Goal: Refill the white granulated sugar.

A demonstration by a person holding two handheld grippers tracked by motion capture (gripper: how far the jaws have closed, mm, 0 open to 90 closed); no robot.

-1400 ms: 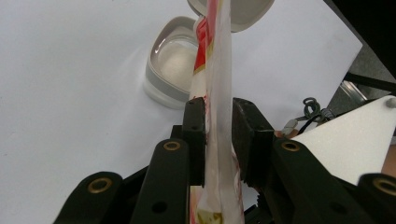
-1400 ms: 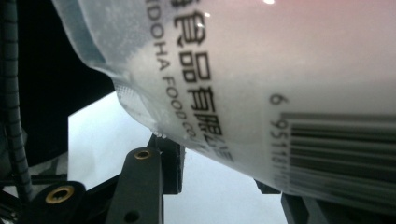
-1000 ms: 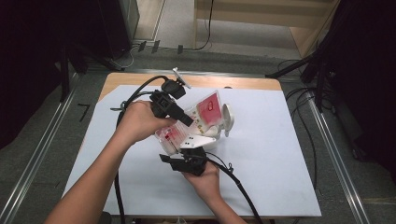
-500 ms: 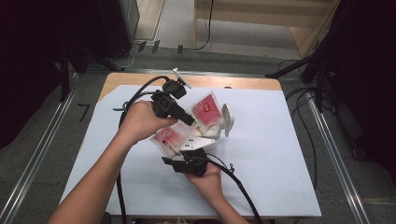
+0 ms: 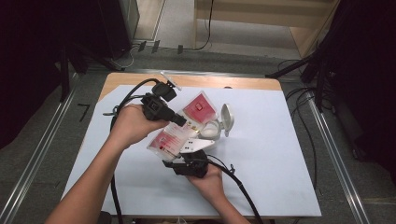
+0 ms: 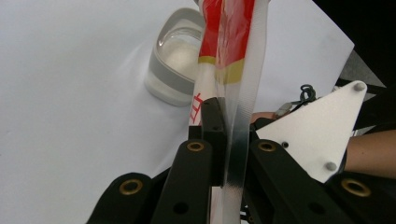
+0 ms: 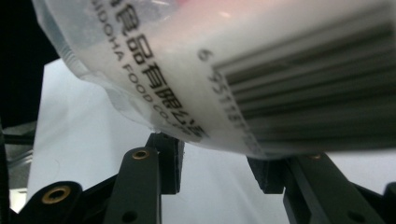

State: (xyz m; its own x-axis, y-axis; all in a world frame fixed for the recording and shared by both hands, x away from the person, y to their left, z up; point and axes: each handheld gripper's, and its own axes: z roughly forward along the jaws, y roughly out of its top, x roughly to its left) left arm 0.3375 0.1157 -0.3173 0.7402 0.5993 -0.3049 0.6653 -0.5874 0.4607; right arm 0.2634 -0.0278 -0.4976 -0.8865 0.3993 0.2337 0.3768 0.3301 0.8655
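The right gripper (image 5: 189,161), nearest the person, has its jaws spread apart, and the lower end of a red-and-clear plastic food pouch (image 5: 180,130) with a white barcode panel hangs just above and between them, not yet pinched as far as I can see. Further out, the left gripper (image 5: 180,122) is clamped on that same pouch, its two black jaws squeezing the clear sealed edge. The pouch's long axis runs from the right gripper up and away toward the left one, so the right jaws would need to rise a little to close on the near end, by my judgement. Just beyond the left gripper's jaws sits a small clear round plastic container (image 5: 211,130) with its white hinged lid (image 5: 227,119) flipped open beside it. Everything rests over a white sheet (image 5: 280,154) covering a wooden table (image 5: 233,82). Past the table edge lie a grey floor and black cables (image 5: 205,32).
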